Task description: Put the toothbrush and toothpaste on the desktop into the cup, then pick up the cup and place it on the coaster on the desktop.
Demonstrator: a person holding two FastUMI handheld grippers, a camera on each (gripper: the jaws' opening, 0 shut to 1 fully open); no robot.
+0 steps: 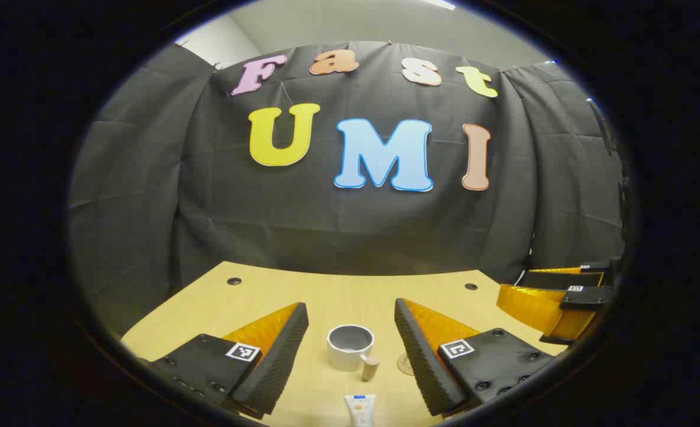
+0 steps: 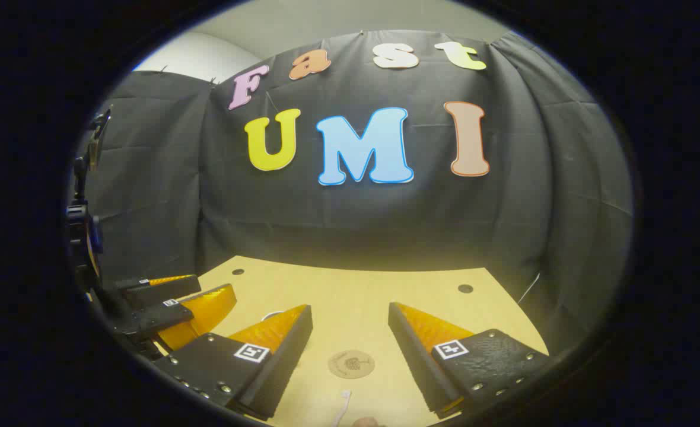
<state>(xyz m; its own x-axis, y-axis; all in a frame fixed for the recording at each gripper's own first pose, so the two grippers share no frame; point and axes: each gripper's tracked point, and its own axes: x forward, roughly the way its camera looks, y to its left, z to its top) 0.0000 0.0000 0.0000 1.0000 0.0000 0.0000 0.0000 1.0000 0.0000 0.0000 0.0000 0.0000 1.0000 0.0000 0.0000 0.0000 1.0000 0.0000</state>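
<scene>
Just ahead — cup (image 1: 350, 347) between left gripper (image 1: 351, 332) fingers

Right gripper (image 2: 350, 344) hangs above the pale wooden worktop (image 2: 356, 290), fingers spread wide with nothing between them. A round coaster (image 2: 351, 363) lies flat on the worktop in the gap. Nearer the camera, a white toothbrush (image 2: 344, 406) lies at the bottom edge, apart from the coaster. The left gripper (image 2: 175, 299) shows at far left.
</scene>
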